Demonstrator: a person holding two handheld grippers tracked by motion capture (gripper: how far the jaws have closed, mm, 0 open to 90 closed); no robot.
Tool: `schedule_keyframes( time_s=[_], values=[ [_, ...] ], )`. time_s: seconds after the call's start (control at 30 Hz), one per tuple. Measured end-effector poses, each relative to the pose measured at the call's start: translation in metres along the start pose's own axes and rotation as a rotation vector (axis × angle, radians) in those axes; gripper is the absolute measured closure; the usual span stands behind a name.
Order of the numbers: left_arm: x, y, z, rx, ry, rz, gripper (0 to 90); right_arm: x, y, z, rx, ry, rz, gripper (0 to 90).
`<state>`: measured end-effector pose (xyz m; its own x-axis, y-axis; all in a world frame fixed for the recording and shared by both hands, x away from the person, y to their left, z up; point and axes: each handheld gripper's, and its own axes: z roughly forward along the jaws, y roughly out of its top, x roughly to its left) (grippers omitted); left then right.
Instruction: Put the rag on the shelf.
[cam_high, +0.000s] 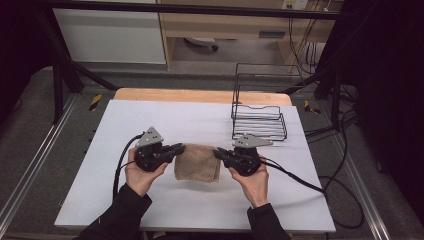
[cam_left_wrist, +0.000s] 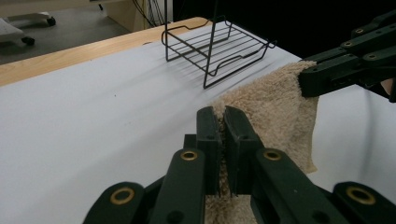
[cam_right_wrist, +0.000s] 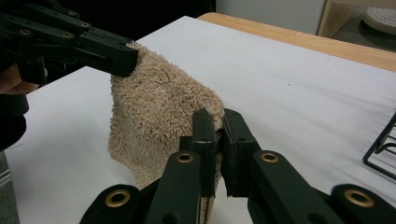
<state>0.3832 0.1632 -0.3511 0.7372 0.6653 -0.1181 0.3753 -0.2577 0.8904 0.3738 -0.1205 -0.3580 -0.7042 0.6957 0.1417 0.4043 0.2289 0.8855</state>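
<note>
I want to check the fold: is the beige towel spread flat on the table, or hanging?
Hanging. The towel droops between the left gripper and right gripper, each shut on an upper corner.

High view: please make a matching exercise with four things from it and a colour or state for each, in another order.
Things:
1. towel
2. wire basket
3. left gripper
4. table

States:
A. black, standing empty at the far right
B. white top with a wooden far edge
C. beige, held up at two corners
D. jaws shut on the towel's left corner

Pairs: 1-C, 2-A, 3-D, 4-B
</note>
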Motion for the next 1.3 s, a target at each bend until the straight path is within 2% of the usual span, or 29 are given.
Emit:
schedule_keyframes(
  time_s=[0.23,0.7,1.07,1.3],
  values=[
    [-0.008,0.007,0.004,-0.012,-0.008,0.023,85.1,-0.002,0.004,-0.014,-0.012,-0.014,-0.022,85.2],
    [-0.022,0.026,0.02,-0.061,-0.012,0.04,85.1,-0.012,0.012,-0.036,-0.039,-0.081,-0.049,85.2],
    [-0.032,0.042,0.034,-0.091,-0.024,0.063,85.2,-0.023,0.014,-0.054,-0.072,-0.122,-0.04,85.2],
    [-0.038,0.053,0.043,-0.132,-0.027,0.075,85.2,-0.03,0.017,-0.066,-0.106,-0.148,-0.042,85.2]
  ],
)
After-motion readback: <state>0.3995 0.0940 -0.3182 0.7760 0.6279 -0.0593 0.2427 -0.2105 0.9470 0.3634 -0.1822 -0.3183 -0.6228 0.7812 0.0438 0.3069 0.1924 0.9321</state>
